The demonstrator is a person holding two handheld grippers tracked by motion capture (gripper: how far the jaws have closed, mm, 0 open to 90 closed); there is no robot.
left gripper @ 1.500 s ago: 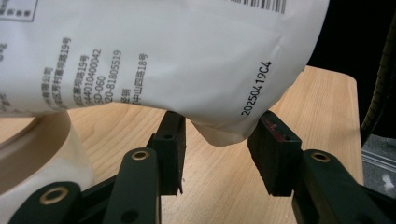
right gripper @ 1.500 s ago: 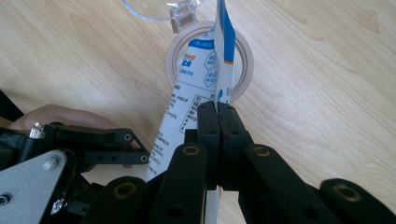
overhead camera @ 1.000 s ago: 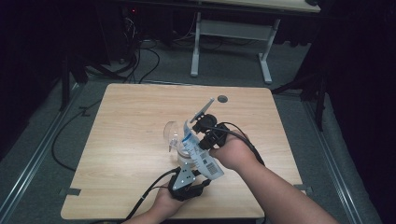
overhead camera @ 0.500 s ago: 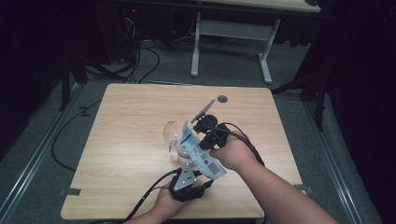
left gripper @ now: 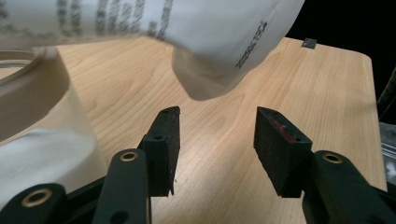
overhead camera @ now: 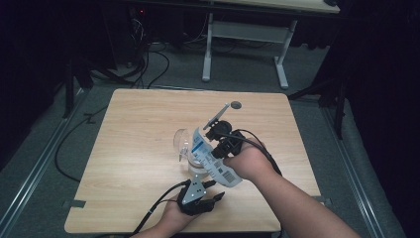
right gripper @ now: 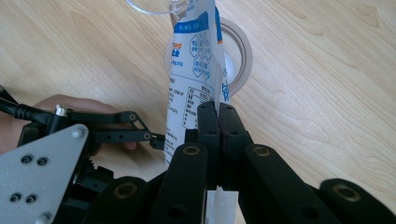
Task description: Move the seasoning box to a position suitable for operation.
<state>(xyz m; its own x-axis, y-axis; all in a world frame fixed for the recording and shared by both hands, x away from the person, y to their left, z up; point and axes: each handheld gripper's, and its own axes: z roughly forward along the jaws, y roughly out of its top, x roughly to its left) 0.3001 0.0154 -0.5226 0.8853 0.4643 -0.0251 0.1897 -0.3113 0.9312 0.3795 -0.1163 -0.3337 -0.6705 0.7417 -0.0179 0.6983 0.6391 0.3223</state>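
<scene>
The right gripper (right gripper: pixel 218 109) pinches a white pouch (right gripper: pixel 194 70) above a glass jar (overhead camera: pixel 184 144); the left gripper (left gripper: pixel 215 140), jaws just opened, holds nothing.

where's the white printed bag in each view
high view: the white printed bag lies slanted at the table's near middle, clamped by the right gripper.
left gripper view: its underside hangs across the top, above the open jaws.
right gripper view: it rises at centre from the shut jaws.
shared landmark: the clear glass jar, at far left in the left gripper view, behind the bag in the right gripper view.
</scene>
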